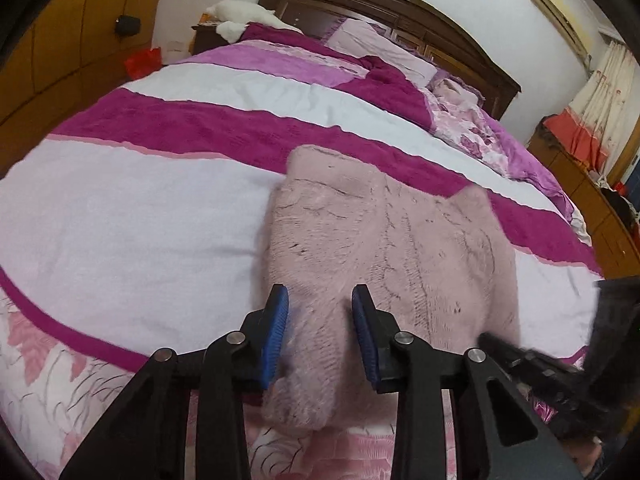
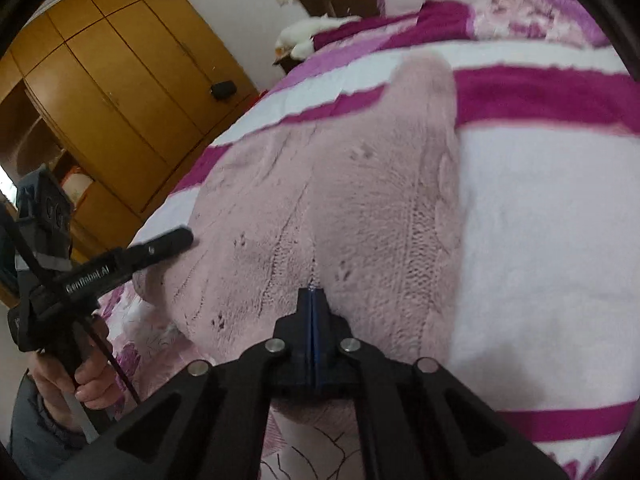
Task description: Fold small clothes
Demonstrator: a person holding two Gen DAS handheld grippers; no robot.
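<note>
Pink sweater partly folded on the bed, the near hem in hand.

On the left, the left hand-held gripper stands wide, its blue pads either side of the near edge of the pink knit sweater without pinching it. The sweater lies bunched in a compact shape on the striped bed, apparently already folded in. On the right, the right hand-held gripper is closed tight on the near hem, so I judge the lengthwise fold is left.

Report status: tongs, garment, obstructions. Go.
Left tongs open over fuzzy pink knit sweater. Right tongs shut, apparently pinching its near edge. Nothing in the way.
</note>
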